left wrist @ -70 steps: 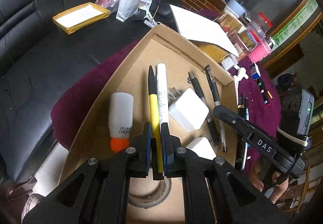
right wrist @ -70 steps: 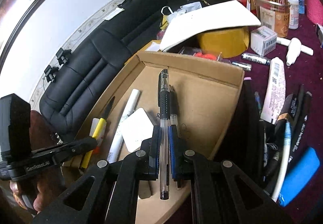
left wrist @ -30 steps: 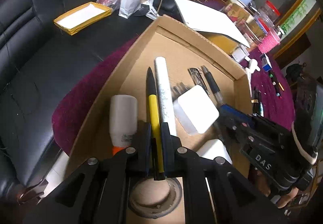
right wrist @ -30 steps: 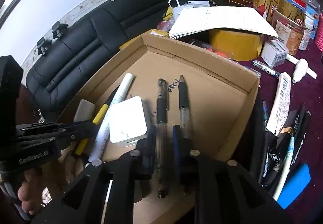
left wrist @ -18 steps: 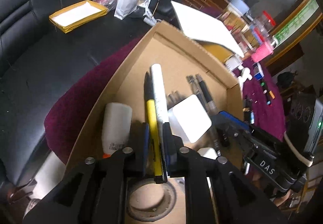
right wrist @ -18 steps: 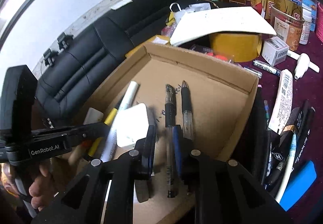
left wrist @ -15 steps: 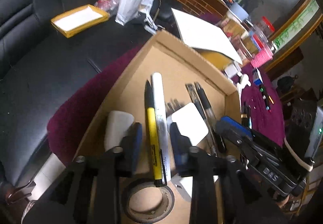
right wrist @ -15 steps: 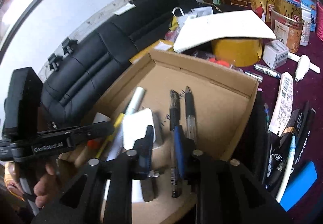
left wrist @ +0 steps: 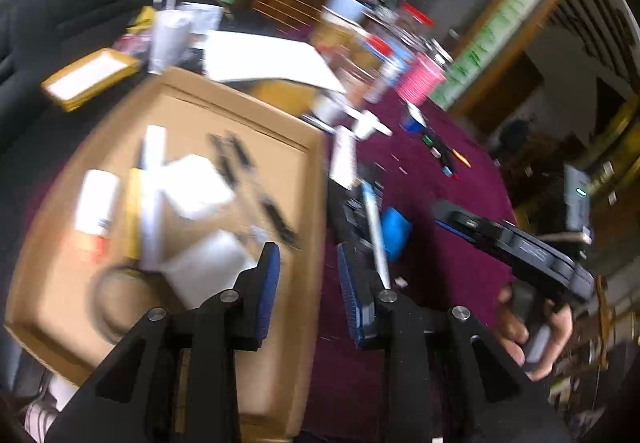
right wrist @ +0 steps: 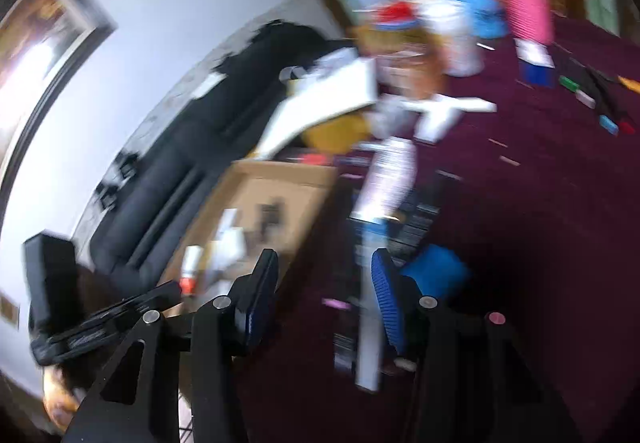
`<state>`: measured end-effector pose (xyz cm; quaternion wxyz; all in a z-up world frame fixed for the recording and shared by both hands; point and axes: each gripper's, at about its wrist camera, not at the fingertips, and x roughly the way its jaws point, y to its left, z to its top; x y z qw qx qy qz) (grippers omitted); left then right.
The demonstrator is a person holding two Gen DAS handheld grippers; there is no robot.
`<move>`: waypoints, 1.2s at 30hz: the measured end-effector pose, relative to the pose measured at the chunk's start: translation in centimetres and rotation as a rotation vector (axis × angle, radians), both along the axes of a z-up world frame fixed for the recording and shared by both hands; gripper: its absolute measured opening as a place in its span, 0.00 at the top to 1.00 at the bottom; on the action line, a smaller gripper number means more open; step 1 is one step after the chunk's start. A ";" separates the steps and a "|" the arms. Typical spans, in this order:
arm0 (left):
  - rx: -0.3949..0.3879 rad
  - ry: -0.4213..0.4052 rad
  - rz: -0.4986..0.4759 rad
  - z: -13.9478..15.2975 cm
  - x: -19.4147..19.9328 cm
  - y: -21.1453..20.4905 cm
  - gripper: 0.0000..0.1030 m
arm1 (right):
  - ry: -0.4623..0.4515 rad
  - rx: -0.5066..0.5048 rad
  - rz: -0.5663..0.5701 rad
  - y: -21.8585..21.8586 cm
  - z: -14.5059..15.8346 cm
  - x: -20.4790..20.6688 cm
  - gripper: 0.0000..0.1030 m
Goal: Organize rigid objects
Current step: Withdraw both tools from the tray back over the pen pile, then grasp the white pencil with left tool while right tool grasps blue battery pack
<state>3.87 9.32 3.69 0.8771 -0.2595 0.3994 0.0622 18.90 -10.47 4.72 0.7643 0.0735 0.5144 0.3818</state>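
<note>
Both views are motion-blurred. The cardboard tray holds a yellow pen, a white marker, black pens, white adapters and a white bottle. My left gripper is open and empty over the tray's right wall. My right gripper is open and empty above the maroon cloth, with a white pen and a blue object lying below it. The tray also shows in the right wrist view.
Loose pens and a blue object lie on the maroon tablecloth right of the tray. Jars, a pink cup and a white book crowd the far side. A black sofa lies left.
Both grippers let go of their pens in the tray, opened wide and swung right toward the loose pens on the cloth. The yellow pen and clear pen stay in the tray.
</note>
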 end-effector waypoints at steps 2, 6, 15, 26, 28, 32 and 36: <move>0.007 0.012 -0.025 -0.3 0.4 -1.6 0.74 | 0.035 -0.034 -0.037 -1.7 -1.6 0.6 0.57; 0.016 0.035 -0.057 -0.9 0.8 -4.2 0.74 | 0.179 -0.005 -0.085 -2.8 -4.2 2.6 0.57; 0.017 0.056 -0.053 -1.3 -0.3 -5.3 0.74 | 0.236 -0.134 -0.190 1.1 -5.9 3.9 0.57; 0.023 0.063 -0.077 -1.5 0.2 -6.3 0.74 | 0.017 -0.336 -0.089 3.1 -4.6 3.0 0.68; 0.027 0.071 -0.093 -1.7 0.7 -6.9 0.74 | -0.007 -0.370 -0.068 1.7 -4.5 2.9 0.68; 0.049 0.084 -0.131 -2.2 2.5 -8.6 0.74 | -0.027 -0.355 0.006 0.0 -4.0 2.9 0.69; 0.107 0.127 -0.188 -2.9 5.1 -10.6 0.74 | -0.061 -0.322 0.017 -0.2 -4.2 2.3 0.69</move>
